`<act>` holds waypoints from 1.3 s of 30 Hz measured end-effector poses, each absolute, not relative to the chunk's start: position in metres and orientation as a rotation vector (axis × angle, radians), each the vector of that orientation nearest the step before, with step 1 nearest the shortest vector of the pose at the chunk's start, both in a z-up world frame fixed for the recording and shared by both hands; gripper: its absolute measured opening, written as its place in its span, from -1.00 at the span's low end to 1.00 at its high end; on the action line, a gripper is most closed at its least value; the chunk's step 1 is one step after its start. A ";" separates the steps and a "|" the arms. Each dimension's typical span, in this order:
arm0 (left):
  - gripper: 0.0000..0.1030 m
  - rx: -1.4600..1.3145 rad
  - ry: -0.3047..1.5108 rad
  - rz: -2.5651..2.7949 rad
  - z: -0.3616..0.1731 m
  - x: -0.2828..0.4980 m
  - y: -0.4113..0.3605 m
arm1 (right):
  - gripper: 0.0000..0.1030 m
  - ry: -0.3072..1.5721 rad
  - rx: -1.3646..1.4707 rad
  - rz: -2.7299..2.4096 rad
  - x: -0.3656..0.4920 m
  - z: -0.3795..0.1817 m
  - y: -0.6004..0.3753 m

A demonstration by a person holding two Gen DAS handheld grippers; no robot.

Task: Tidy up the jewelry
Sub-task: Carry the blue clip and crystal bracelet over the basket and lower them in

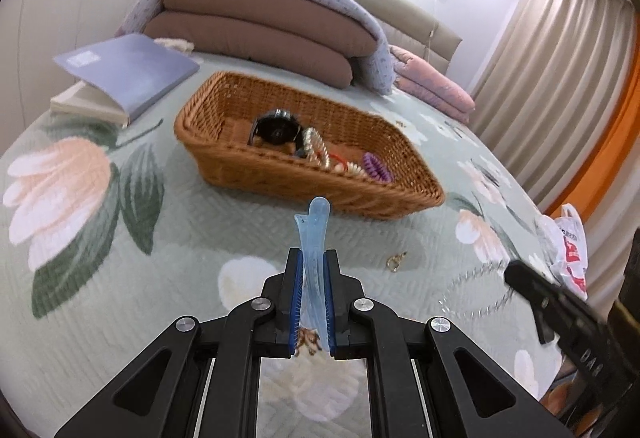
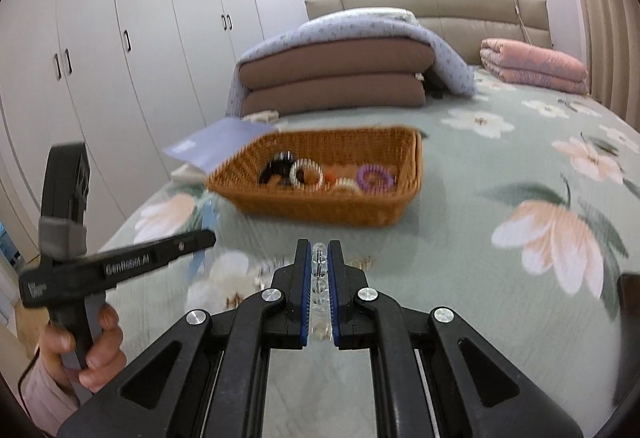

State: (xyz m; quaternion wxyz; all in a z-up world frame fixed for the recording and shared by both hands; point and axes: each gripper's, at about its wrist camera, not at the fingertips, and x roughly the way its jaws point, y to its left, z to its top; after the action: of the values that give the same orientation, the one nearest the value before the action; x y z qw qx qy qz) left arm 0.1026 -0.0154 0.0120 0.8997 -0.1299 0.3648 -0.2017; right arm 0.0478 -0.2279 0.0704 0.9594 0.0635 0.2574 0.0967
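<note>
My left gripper (image 1: pixel 313 258) is shut on a translucent blue hair clip (image 1: pixel 315 234) that points up toward the wicker basket (image 1: pixel 280 173). The basket holds a black watch (image 1: pixel 276 129), bead bracelets (image 1: pixel 316 145) and a purple coil tie (image 1: pixel 376 165). My right gripper (image 2: pixel 319 250) is shut on a clear bead bracelet (image 2: pixel 319 278) above the bedspread, short of the basket (image 2: pixel 320 203). A small gold piece (image 1: pixel 396 262) lies on the bed. The clear bracelet also shows in the left wrist view (image 1: pixel 476 290), beside the right gripper (image 1: pixel 516 274).
A blue book (image 1: pixel 128 69) lies on another book left of the basket. Folded brown and lilac quilts (image 1: pixel 272 25) and a pink quilt (image 1: pixel 436 85) are stacked behind. A plastic bag (image 1: pixel 568 250) is at the right bed edge. Wardrobes (image 2: pixel 120 37) stand left.
</note>
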 end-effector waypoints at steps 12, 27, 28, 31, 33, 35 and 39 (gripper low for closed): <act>-0.81 -0.208 0.674 -0.440 0.060 0.158 -0.029 | -0.82 0.458 0.140 0.193 0.140 0.105 -0.235; -0.81 -0.110 0.739 -0.412 0.014 0.240 -0.063 | -0.82 0.594 0.239 0.235 0.223 0.038 -0.251; -0.81 -0.105 0.741 -0.410 0.012 0.240 -0.064 | -0.82 0.593 0.237 0.232 0.222 0.038 -0.251; -0.80 -0.090 0.744 -0.400 0.010 0.241 -0.066 | -0.81 0.596 0.225 0.230 0.222 0.037 -0.249; -0.80 -0.095 0.741 -0.410 0.013 0.238 -0.066 | -0.79 0.590 0.220 0.216 0.220 0.035 -0.249; -0.71 -0.108 0.747 -0.436 0.014 0.236 -0.065 | -0.76 0.573 0.218 0.194 0.215 0.035 -0.250; -0.03 -0.089 0.698 -0.421 0.021 0.223 -0.061 | -0.47 0.488 0.267 0.211 0.198 0.045 -0.261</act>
State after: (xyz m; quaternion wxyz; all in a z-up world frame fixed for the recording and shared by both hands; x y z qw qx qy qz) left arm 0.2225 -0.0606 0.0213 0.9172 -0.0432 0.3393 -0.2045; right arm 0.1980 -0.2613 0.0451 0.9561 0.1316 0.2402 0.1039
